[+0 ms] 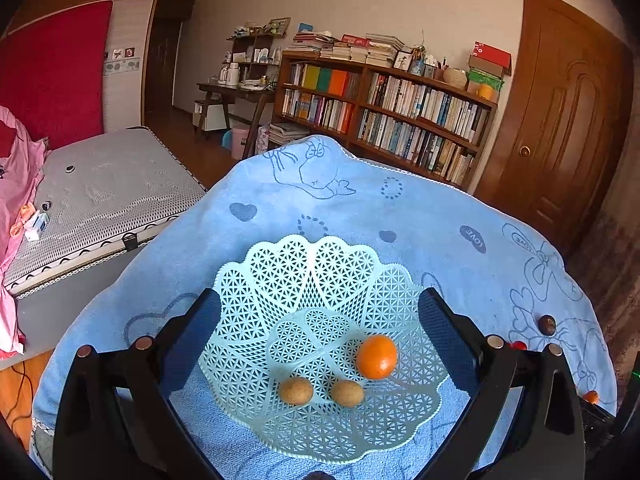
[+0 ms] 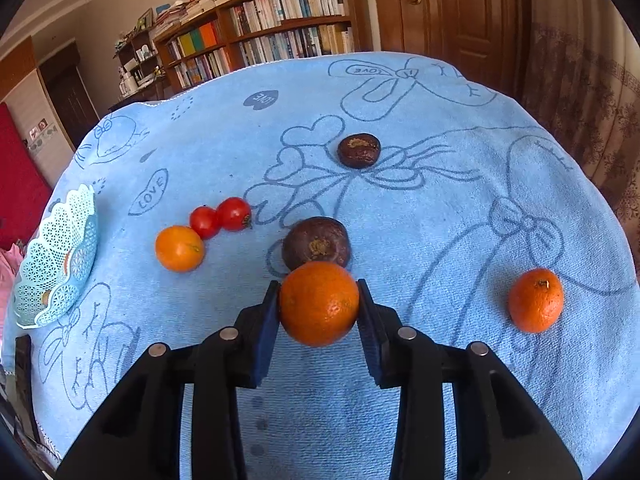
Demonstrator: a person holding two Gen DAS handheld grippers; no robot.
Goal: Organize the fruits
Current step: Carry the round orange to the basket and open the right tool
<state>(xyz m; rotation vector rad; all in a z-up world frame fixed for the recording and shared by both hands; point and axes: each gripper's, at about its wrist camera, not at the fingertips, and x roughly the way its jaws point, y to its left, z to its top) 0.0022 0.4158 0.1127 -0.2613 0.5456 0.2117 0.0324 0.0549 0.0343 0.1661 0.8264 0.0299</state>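
Right hand-held gripper (image 2: 319,312) pinching orange (image 2: 319,303) mid-belly; firm, probably slick rind. Left hand-held gripper (image 1: 320,312) spread over basket (image 1: 256,280).

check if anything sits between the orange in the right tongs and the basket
The held orange in the right tongs has a loose orange and two tomatoes on the cloth roughly between it and the basket; carried above them, nothing blocks it.
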